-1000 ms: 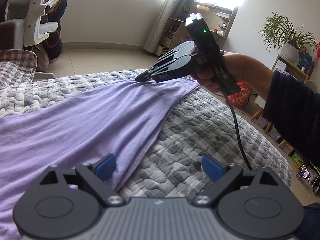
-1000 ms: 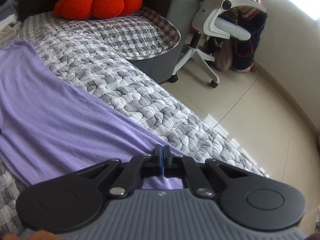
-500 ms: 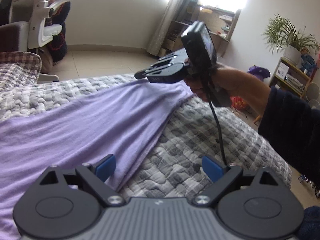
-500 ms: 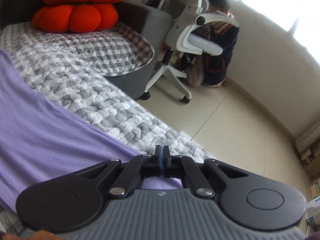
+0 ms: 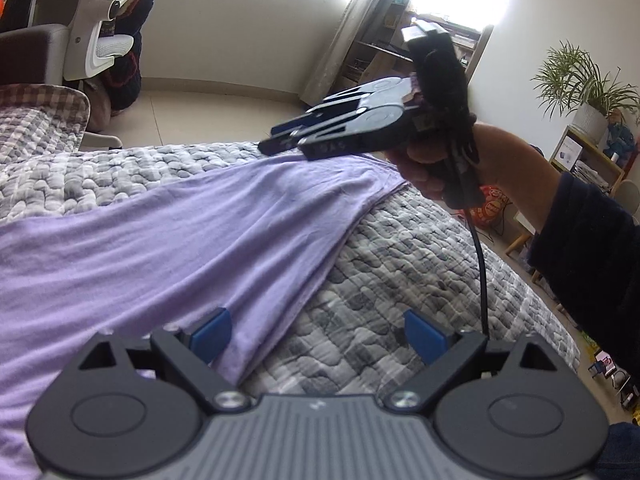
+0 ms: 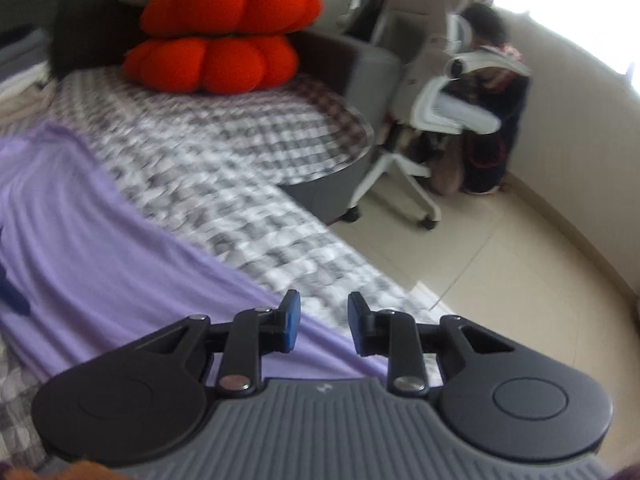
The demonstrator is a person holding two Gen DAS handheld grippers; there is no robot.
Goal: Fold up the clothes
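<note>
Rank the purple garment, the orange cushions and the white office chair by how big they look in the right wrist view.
1. Purple garment, largest, though it lies nearest the camera.
2. Orange cushions and white office chair look about alike; no ranking between them.

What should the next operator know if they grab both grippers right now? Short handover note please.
Left gripper: open, holding nothing, low over the near edge of the purple garment.
Right gripper: open, holding nothing, raised above the garment's far corner, not touching it as far as the left view shows.
Garment: spread flat on the grey quilt, one straight edge running diagonally between the two grippers.
Done: the garment looks laid out and smoothed; no fold is visible yet.
Left: grip the edge with both grippers, make the folds, and tidy the result.
</note>
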